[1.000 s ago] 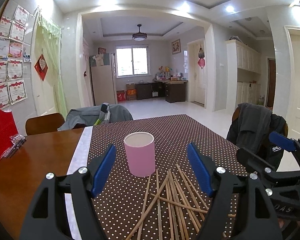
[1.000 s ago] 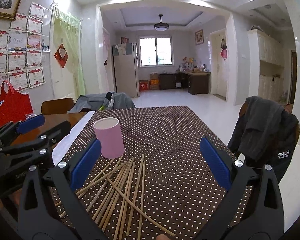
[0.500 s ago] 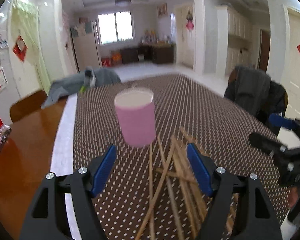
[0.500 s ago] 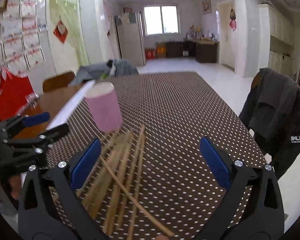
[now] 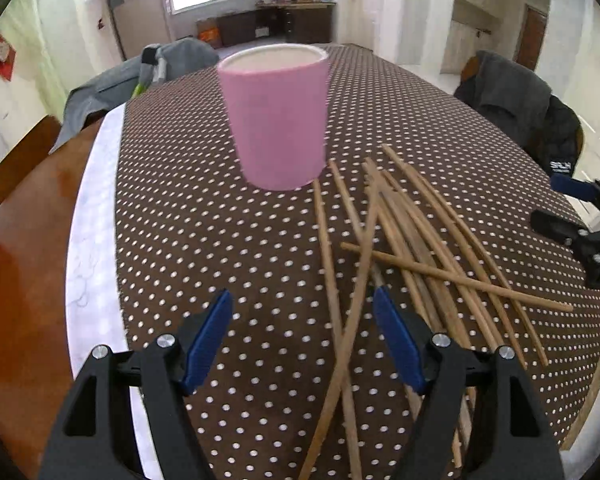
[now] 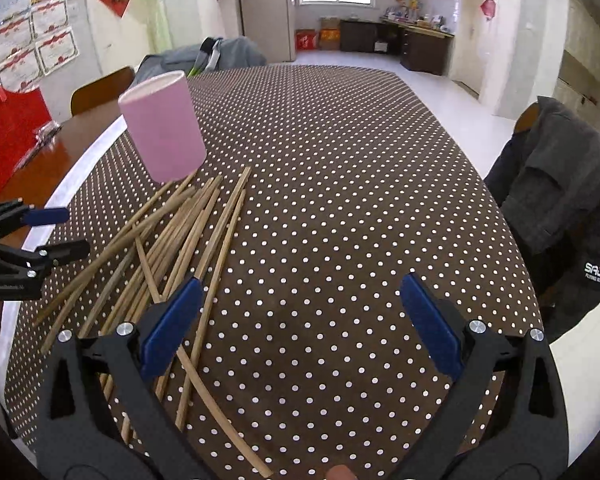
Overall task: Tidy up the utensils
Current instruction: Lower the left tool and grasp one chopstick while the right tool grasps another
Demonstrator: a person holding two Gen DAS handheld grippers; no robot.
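A pink cup stands upright on the brown dotted tablecloth. Several wooden chopsticks lie in a loose crossed heap to its right. My left gripper hangs open above the cloth, short of the cup, with one stick running between its fingers. In the right wrist view the cup is at the far left and the chopsticks spread toward my right gripper, which is open and holds nothing. Its left finger sits over the heap's near ends.
A dark jacket hangs on a chair at the table's right edge. A grey garment drapes a chair at the far end. A red bag rests on the bare wood at the left. The other gripper shows at each view's side.
Both grippers have dropped lower and tilted down toward the table. The left one has come nearer the cup, which now looks much larger. Both stay open.
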